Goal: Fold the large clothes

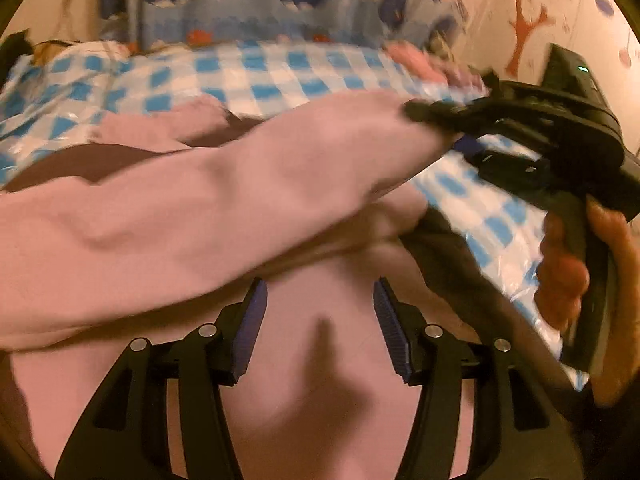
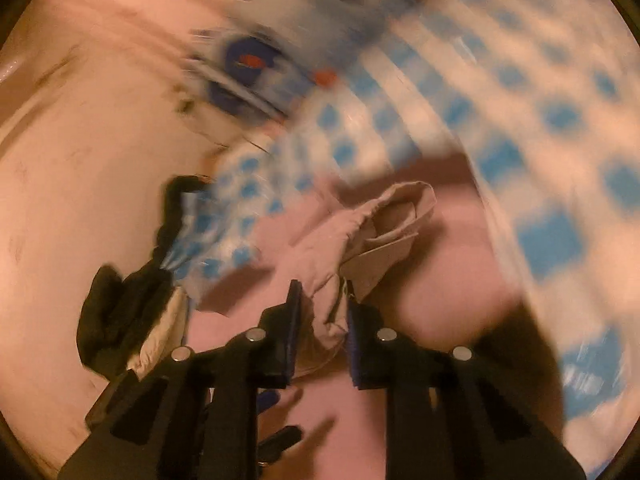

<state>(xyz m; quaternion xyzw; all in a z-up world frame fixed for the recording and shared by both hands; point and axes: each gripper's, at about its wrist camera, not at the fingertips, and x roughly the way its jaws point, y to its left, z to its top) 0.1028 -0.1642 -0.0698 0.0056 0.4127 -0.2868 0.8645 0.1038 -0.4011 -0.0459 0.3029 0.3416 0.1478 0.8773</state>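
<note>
Left wrist view: hovering over the pink garment (image 1: pixel 160 216) spread on the blue-checked cover (image 1: pixel 256 72), left gripper (image 1: pixel 318 326) fingers spread, gripping nothing.

Right wrist view: pinching a bunched fold of the pink garment (image 2: pixel 328 280) between the 2 right gripper (image 2: pixel 322 330) fingers, background blurred.

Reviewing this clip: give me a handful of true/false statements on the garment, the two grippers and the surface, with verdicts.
1. The right gripper is shut on the pink garment. True.
2. The left gripper grips fabric. False: it is open above the garment, nothing between its fingers.
3. The surface is a blue-and-white checked cover. True.
4. The garment is green. False: pink.
5. A bare hand holds the right gripper's handle. True.
</note>
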